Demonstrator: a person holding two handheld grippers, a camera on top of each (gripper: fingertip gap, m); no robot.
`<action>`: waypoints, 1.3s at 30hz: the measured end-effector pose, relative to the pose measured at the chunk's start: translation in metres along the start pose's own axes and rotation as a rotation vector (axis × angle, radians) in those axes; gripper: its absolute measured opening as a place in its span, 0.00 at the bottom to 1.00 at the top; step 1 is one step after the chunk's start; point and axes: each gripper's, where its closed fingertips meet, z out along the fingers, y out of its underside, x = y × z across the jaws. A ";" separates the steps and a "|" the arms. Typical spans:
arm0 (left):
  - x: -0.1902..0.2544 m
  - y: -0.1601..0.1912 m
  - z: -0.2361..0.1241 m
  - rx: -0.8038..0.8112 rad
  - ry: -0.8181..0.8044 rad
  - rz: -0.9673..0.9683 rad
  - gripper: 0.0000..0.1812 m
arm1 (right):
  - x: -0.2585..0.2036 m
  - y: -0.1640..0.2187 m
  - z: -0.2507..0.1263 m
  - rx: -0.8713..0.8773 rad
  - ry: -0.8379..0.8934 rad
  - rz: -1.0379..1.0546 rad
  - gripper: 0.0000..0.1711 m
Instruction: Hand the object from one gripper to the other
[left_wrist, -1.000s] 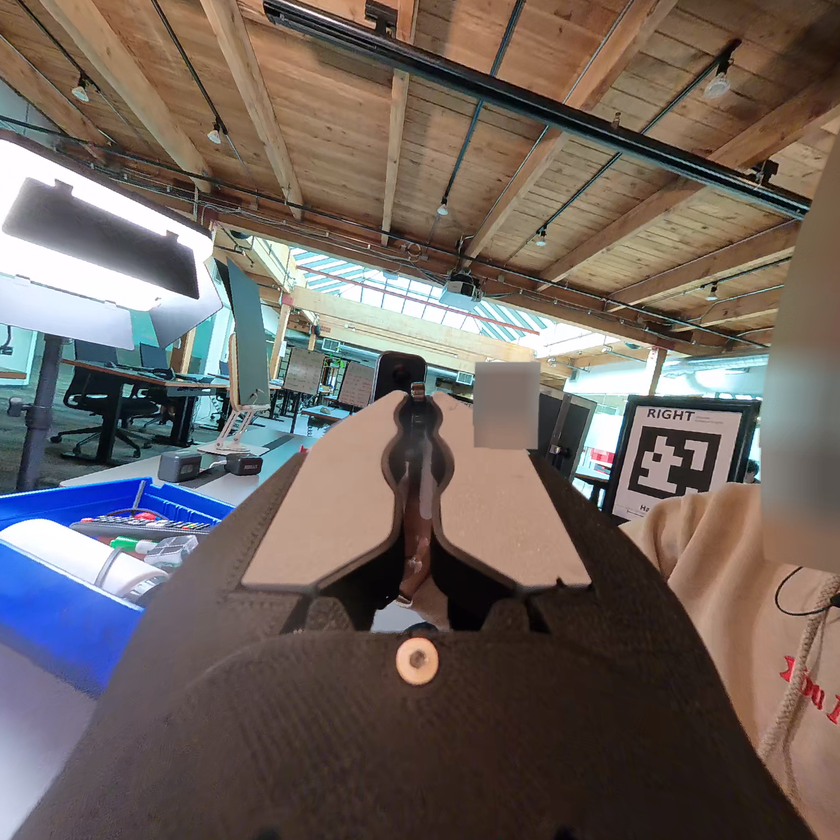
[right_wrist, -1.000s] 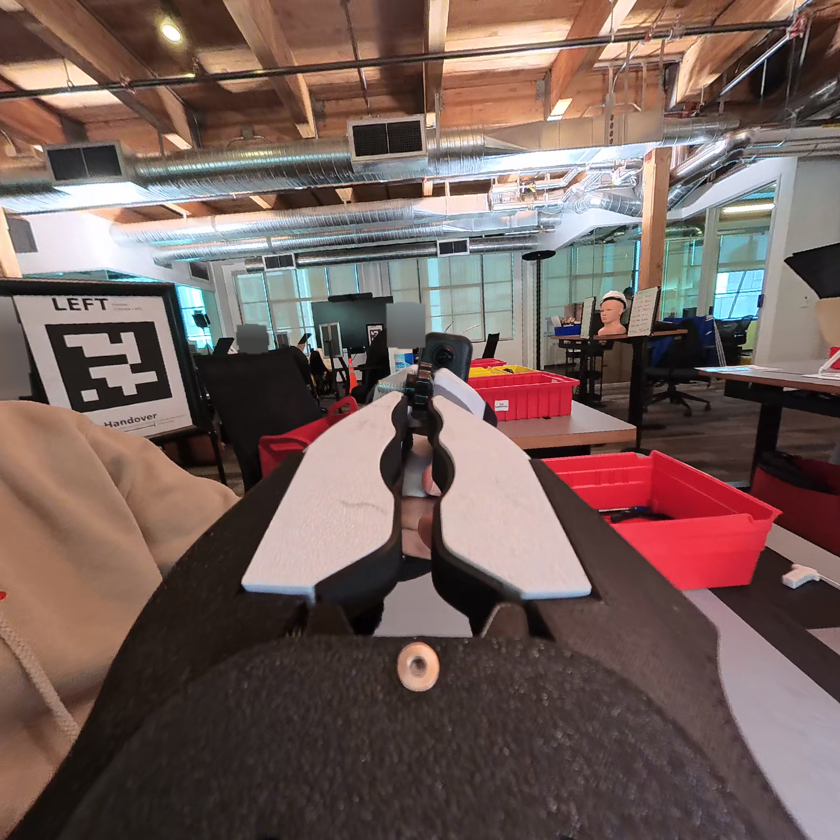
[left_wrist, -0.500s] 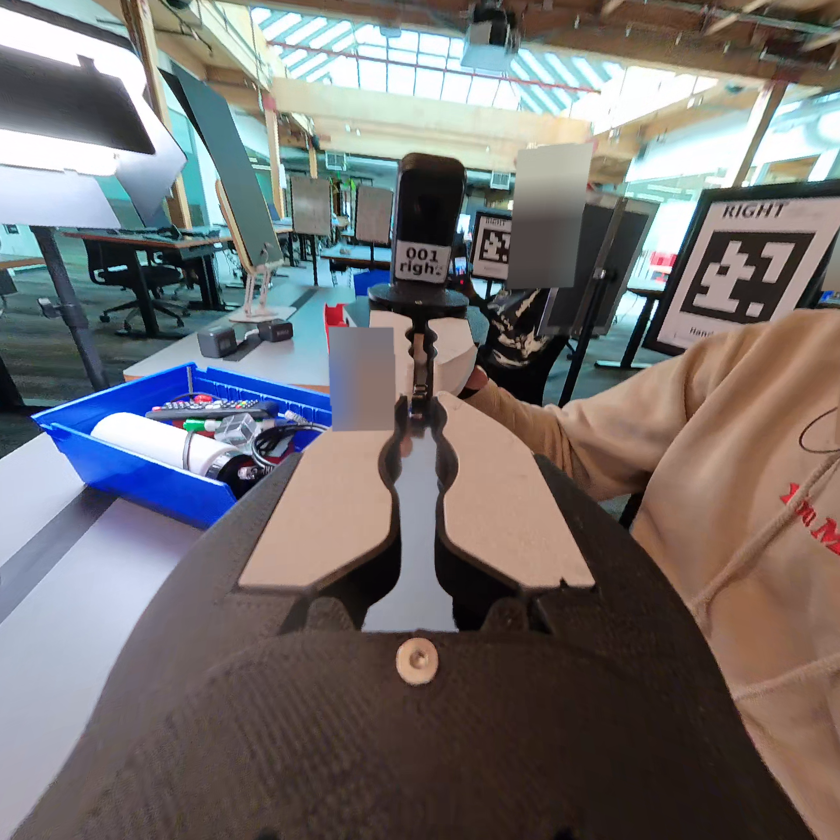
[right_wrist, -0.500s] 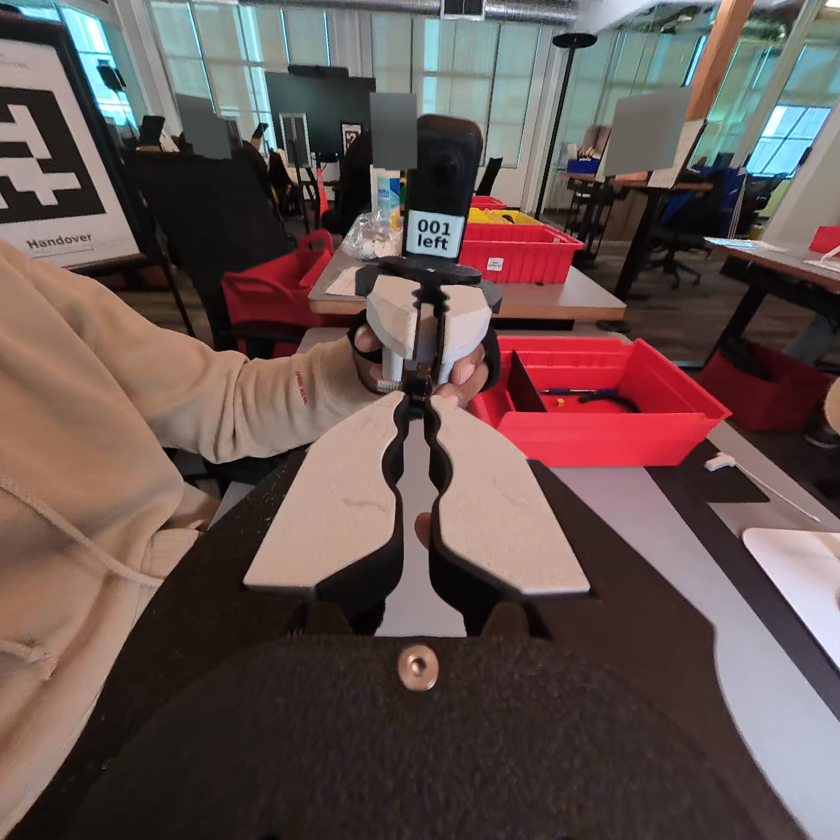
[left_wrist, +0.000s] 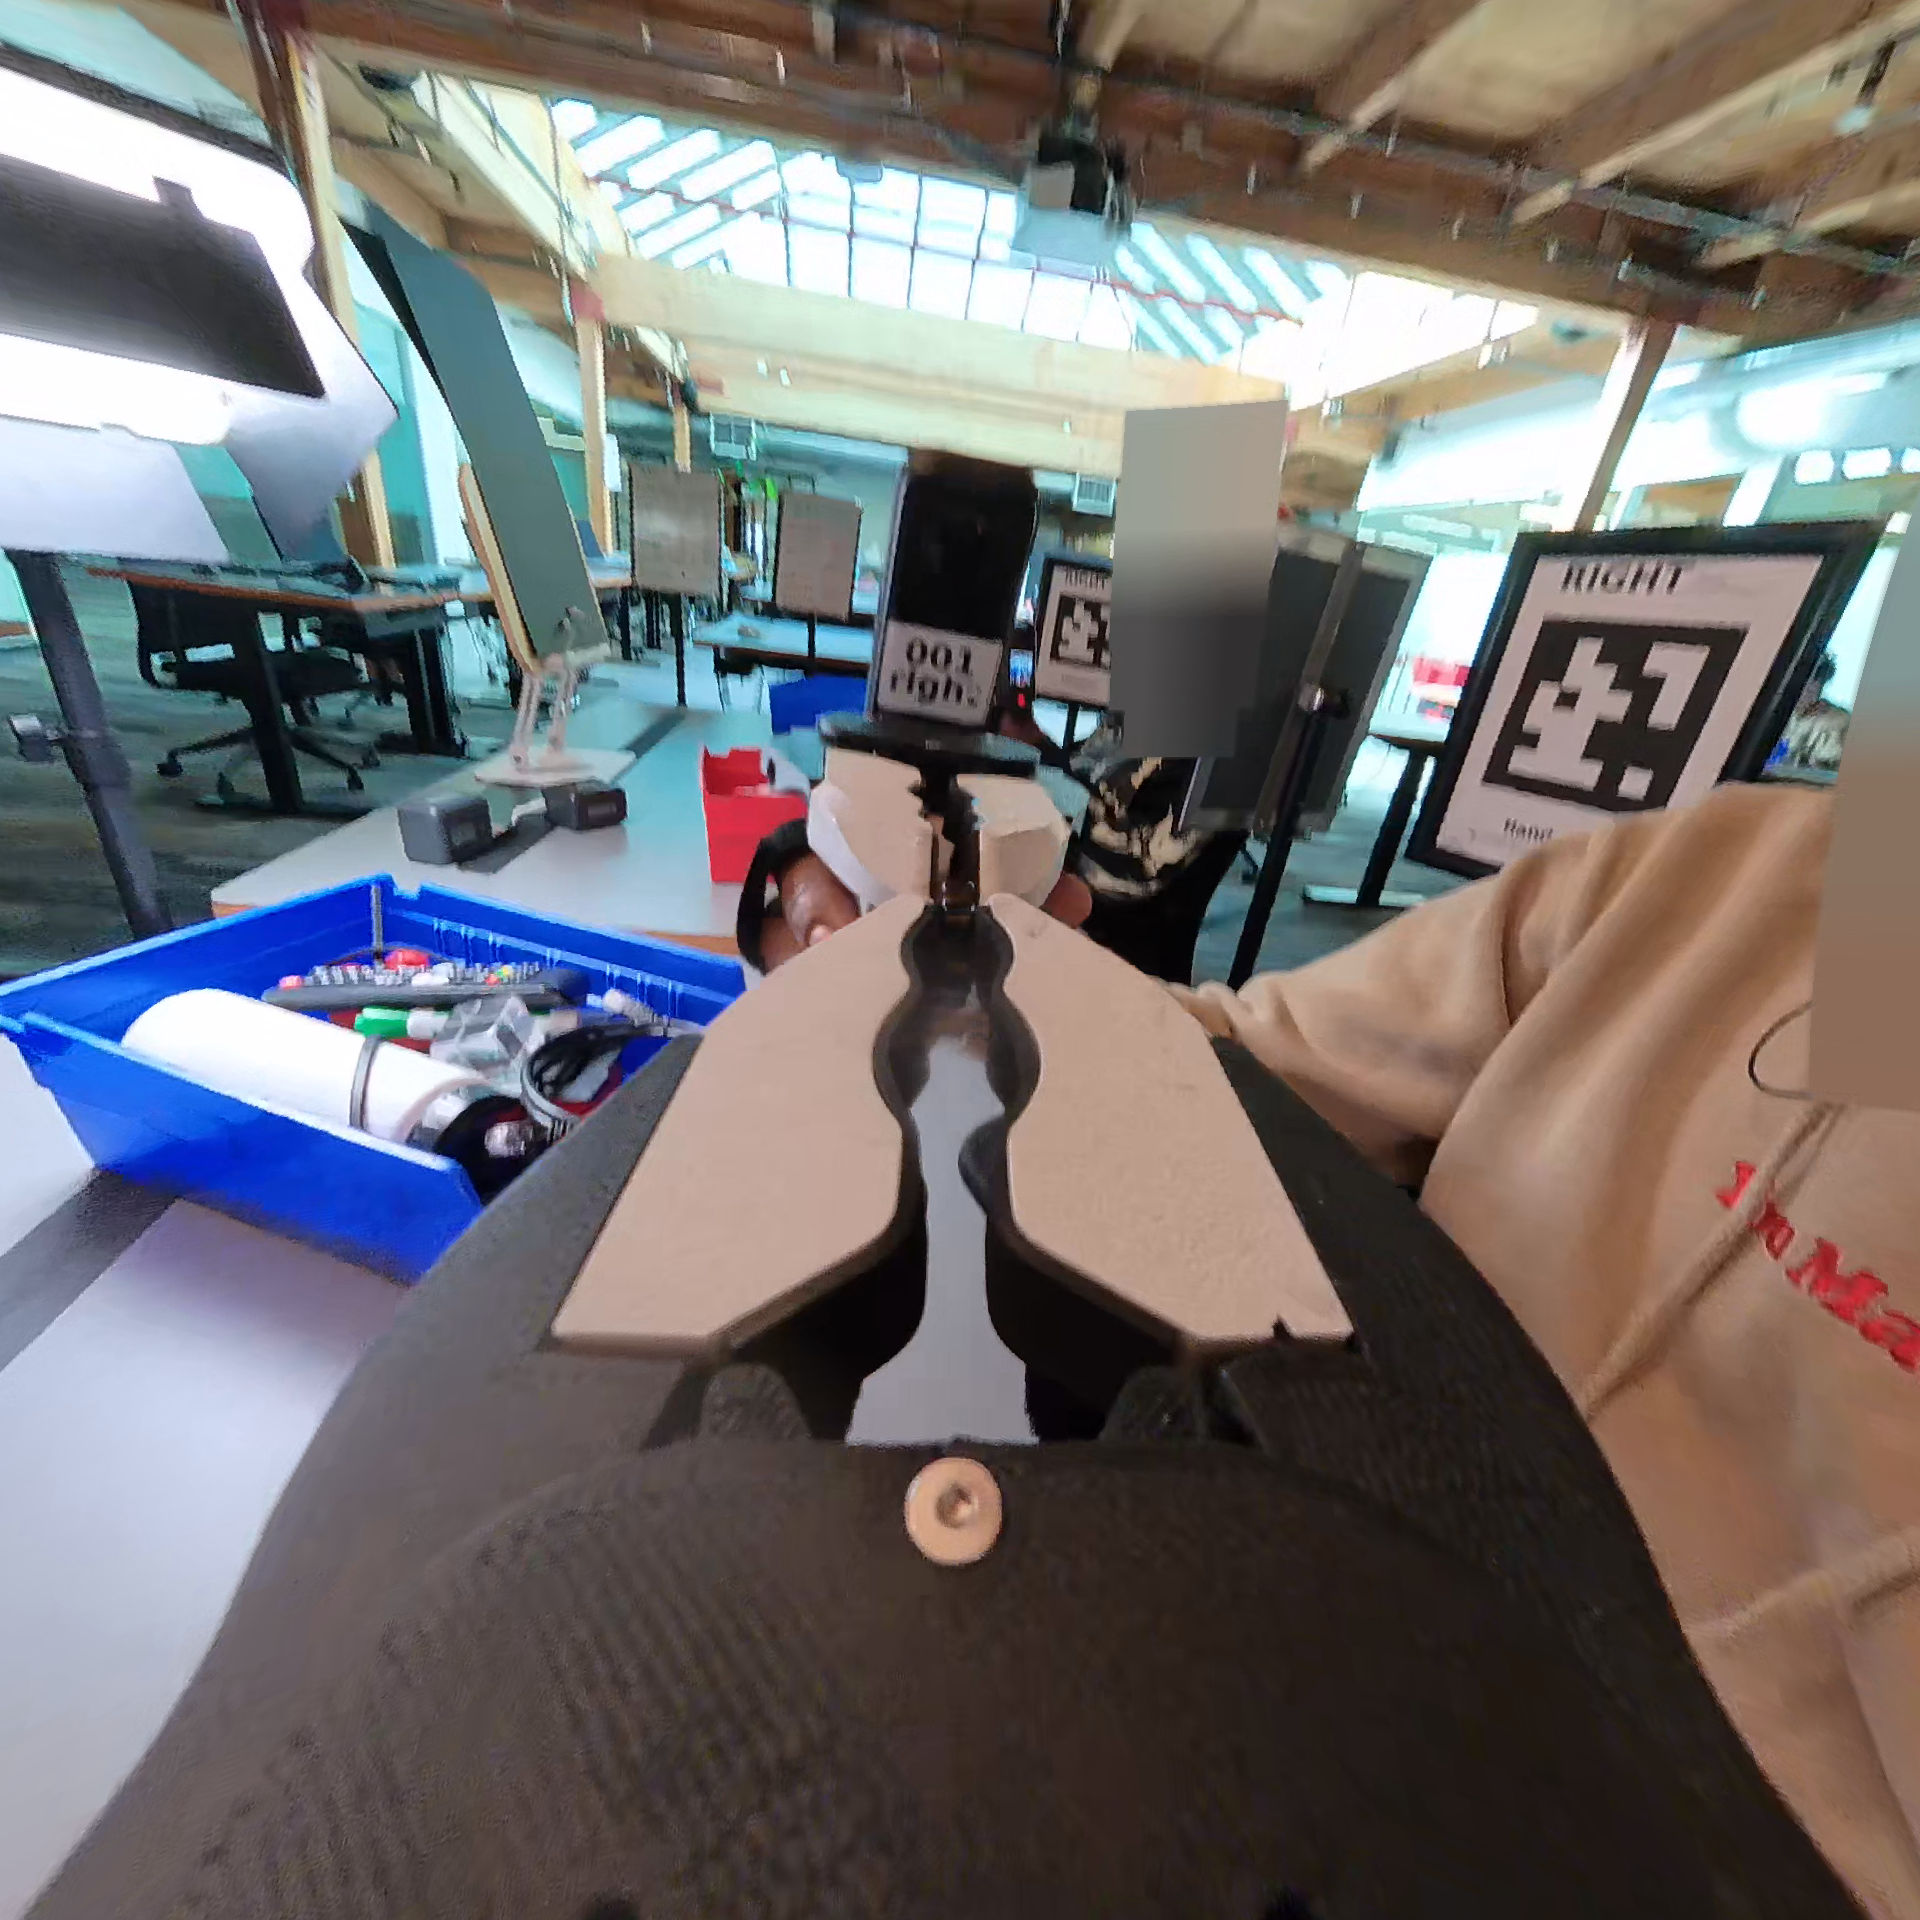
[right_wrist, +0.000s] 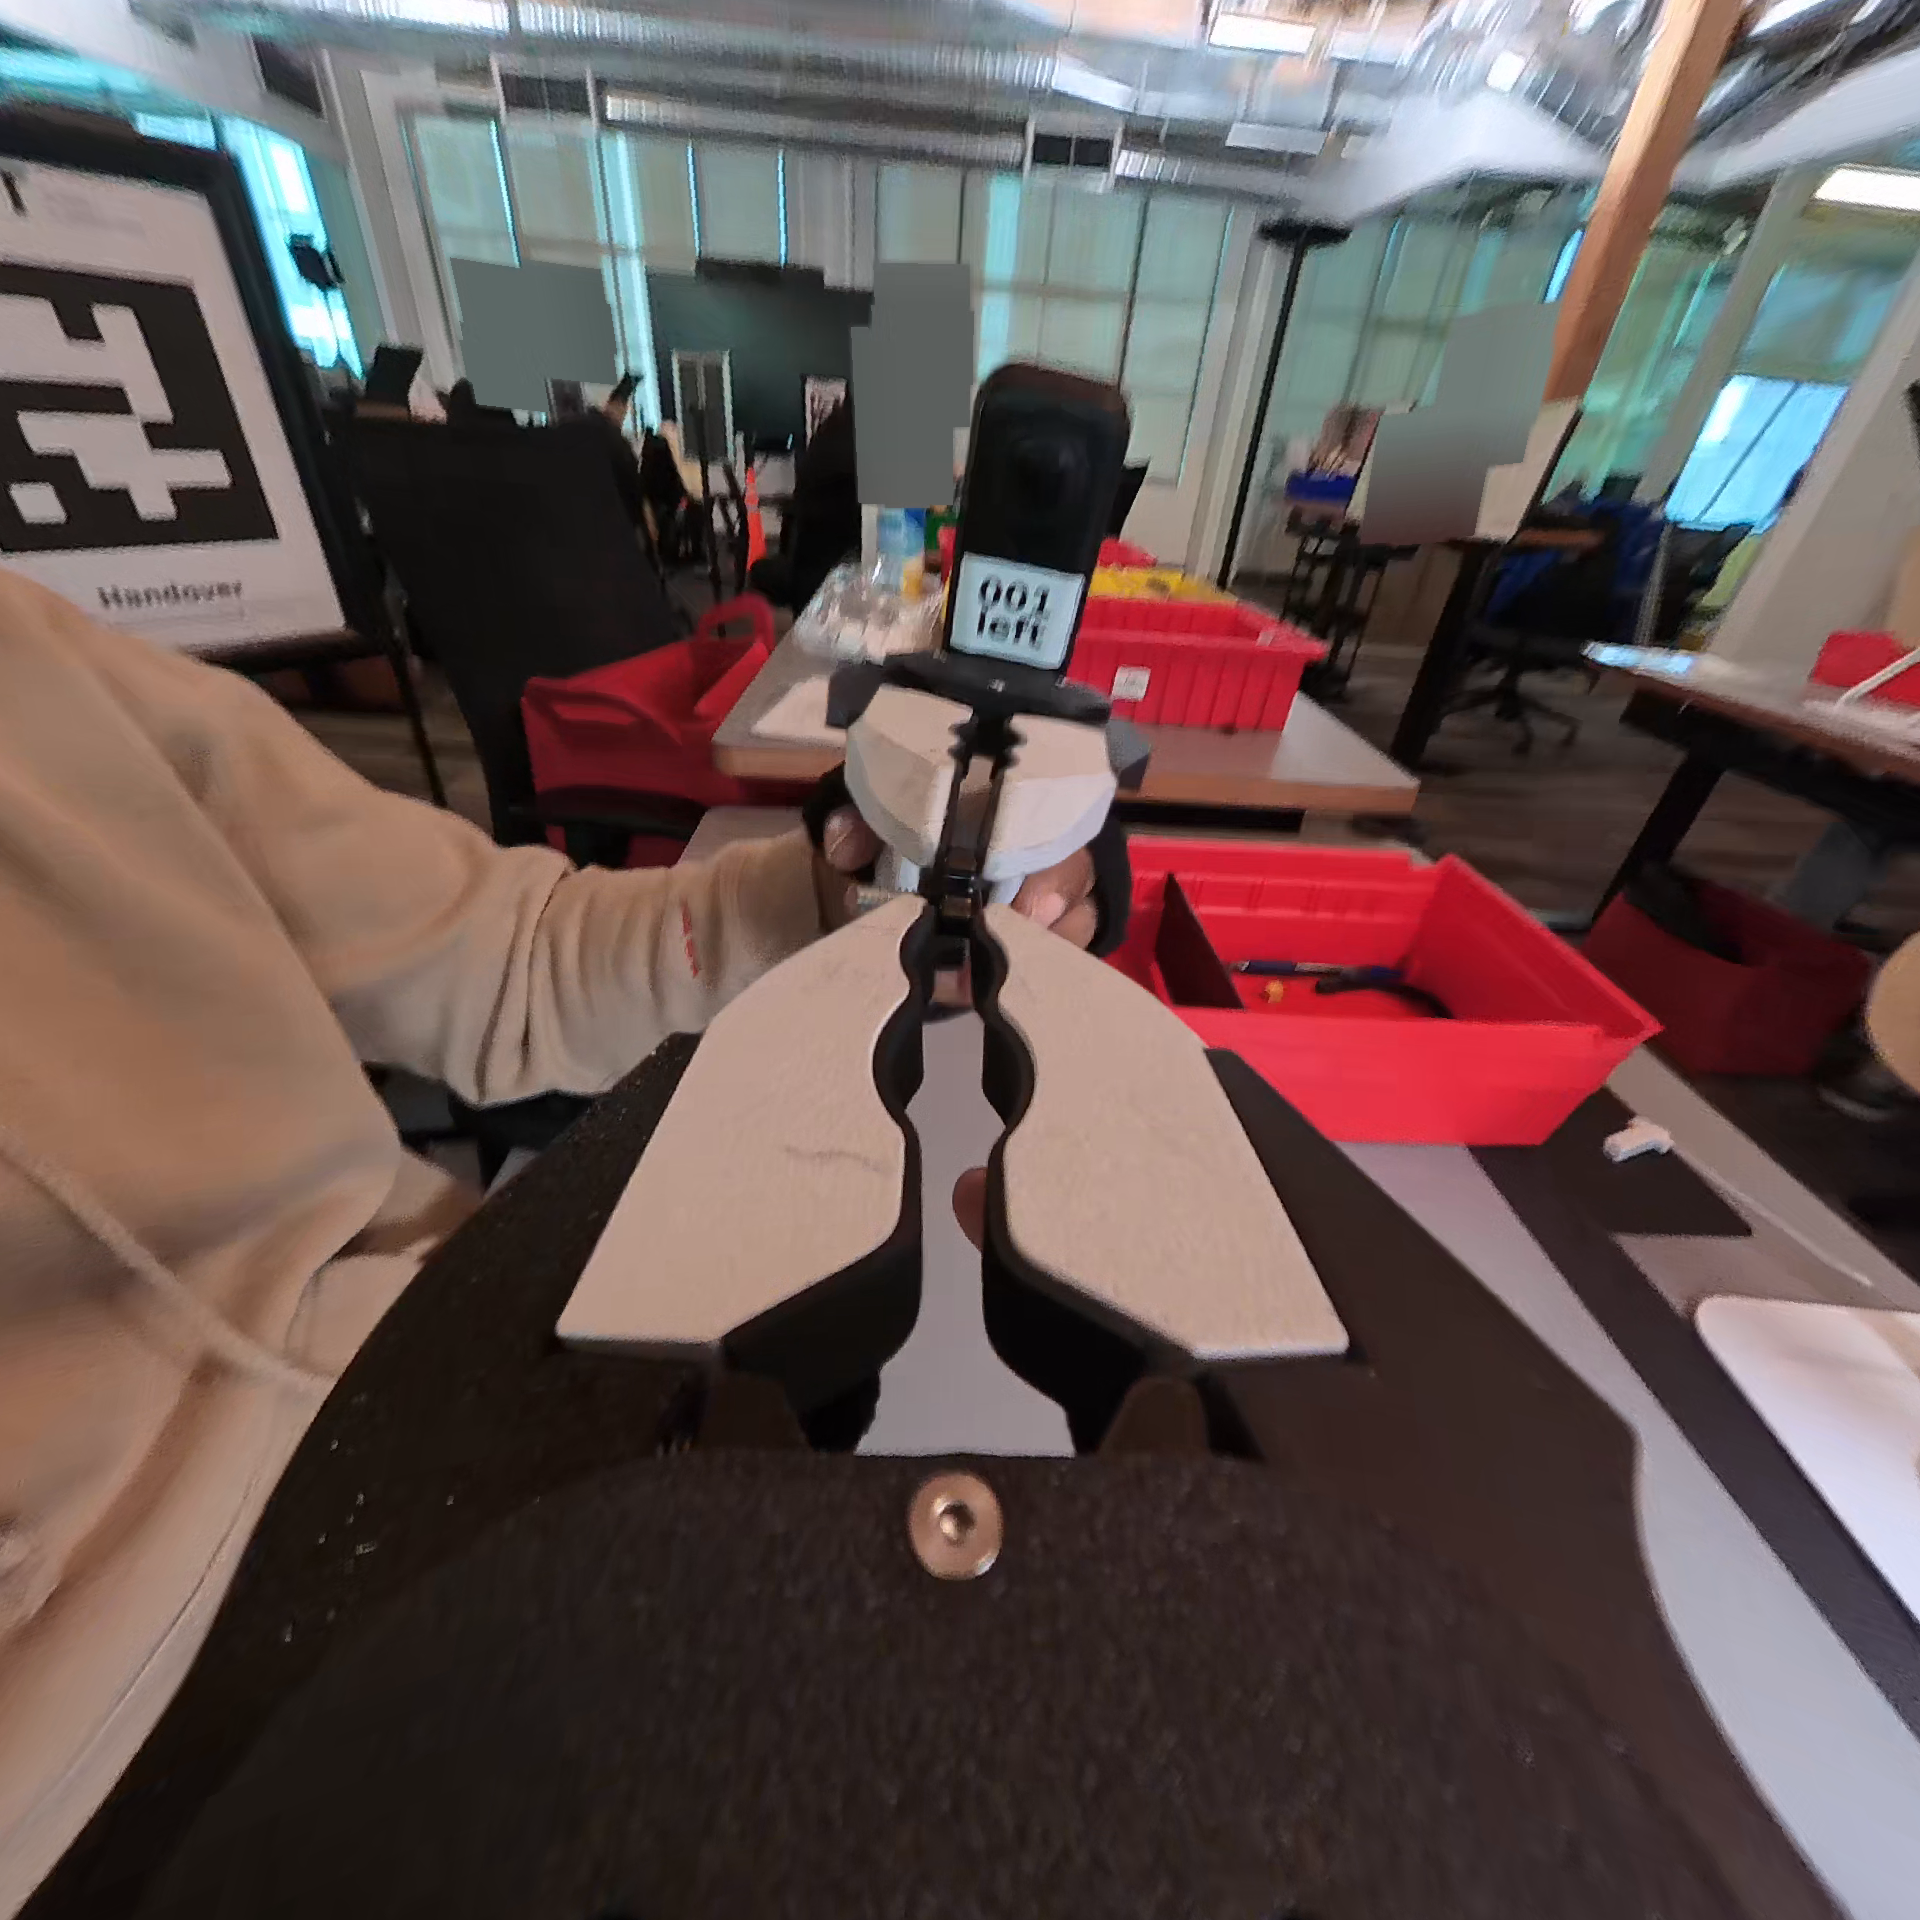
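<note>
My left gripper (left_wrist: 956, 909) and my right gripper (right_wrist: 945, 916) point at each other, tip to tip, above the table. A small black object (left_wrist: 957, 891) sits pinched where the tips meet, and it also shows in the right wrist view (right_wrist: 950, 902). It is too small to tell what it is. Both pairs of jaws are closed down to a narrow slit on it. The right gripper (left_wrist: 940, 831) shows head-on in the left wrist view, with a camera on top. The left gripper (right_wrist: 977, 816) shows the same way in the right wrist view.
A blue bin (left_wrist: 239, 1153) with a white bottle and several small items stands on the grey table to the left. A red bin (right_wrist: 1455, 1070) stands to the right. A person's beige sleeve (right_wrist: 468, 935) and body are close by. Marker boards stand behind. My left and right fingertips are right by each other.
Both grippers have tipped down from pointing toward the ceiling to about level, staying tip to tip. Both jaws have stayed shut on the small black object.
</note>
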 end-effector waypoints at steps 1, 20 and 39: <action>0.000 -0.006 0.000 0.048 -0.001 -0.008 0.03 | 0.002 -0.004 -0.001 0.037 0.011 -0.005 0.03; -0.007 -0.028 0.001 0.327 -0.016 -0.108 0.03 | 0.009 -0.021 0.001 0.246 0.024 0.078 0.03; 0.003 0.030 0.001 -0.211 -0.007 0.028 0.06 | -0.009 0.031 0.000 -0.226 -0.040 -0.034 0.03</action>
